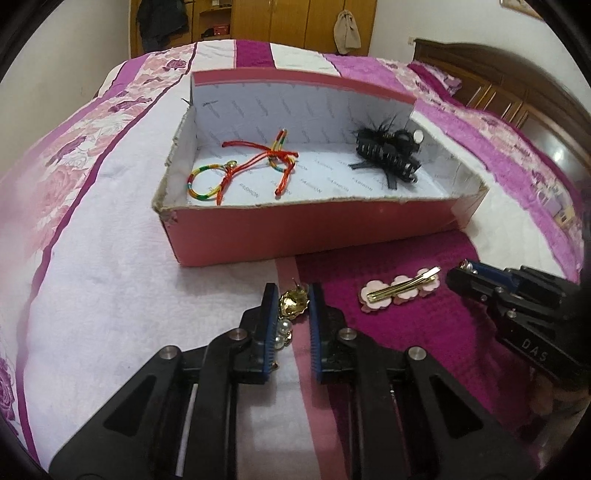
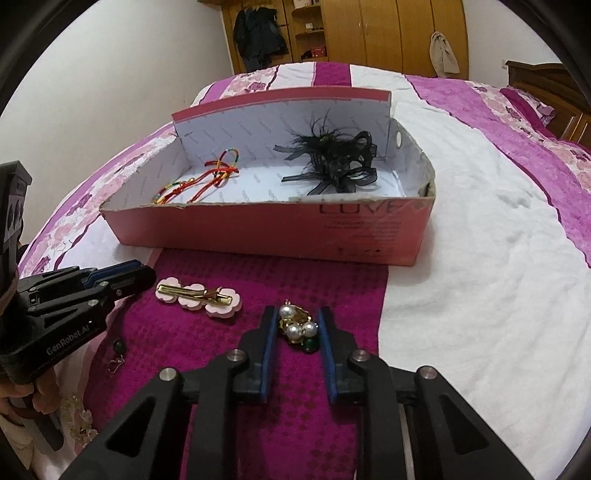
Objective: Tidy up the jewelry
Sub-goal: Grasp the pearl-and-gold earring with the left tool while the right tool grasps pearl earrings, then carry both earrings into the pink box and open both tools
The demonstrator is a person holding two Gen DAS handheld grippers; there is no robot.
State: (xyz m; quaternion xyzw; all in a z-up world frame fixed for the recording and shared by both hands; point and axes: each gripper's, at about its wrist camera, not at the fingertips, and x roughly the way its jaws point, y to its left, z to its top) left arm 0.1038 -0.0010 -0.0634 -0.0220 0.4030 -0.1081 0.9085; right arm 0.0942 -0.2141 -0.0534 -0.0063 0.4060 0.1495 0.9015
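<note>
Left gripper (image 1: 291, 291): a gold leaf-shaped earring with white pearls (image 1: 293, 304) is pinched between the blue pads, which are drawn in close, with the gold piece touching both. The pearls are seen hanging lower against the left pad.

Right gripper (image 2: 297, 312): a gold earring with white pearls and a dark green bead (image 2: 295, 328) is clamped between its narrowly set pads. In the left wrist view this gripper is seen at the right, fingers close together, with a pearl showing at the tip.

Both earrings are held just over the magenta stripe of the bedspread (image 2: 258, 280), near side of the box.

Between the two grippers, a pink flower-shaped hair clip with a gold metal bar (image 1: 399, 293) is laid flat on the stripe.

Farther back, an open pink cardboard box with a white printed lining (image 1: 295, 229) is set on the bed. Inside, red and multicoloured cord bracelets (image 1: 251, 166) are found at the left and a black feathered hair claw (image 1: 388, 151) at the right, well apart.

Beyond: a white and pink floral bedspread (image 1: 92, 277) and a wooden wardrobe (image 2: 388, 33).
</note>
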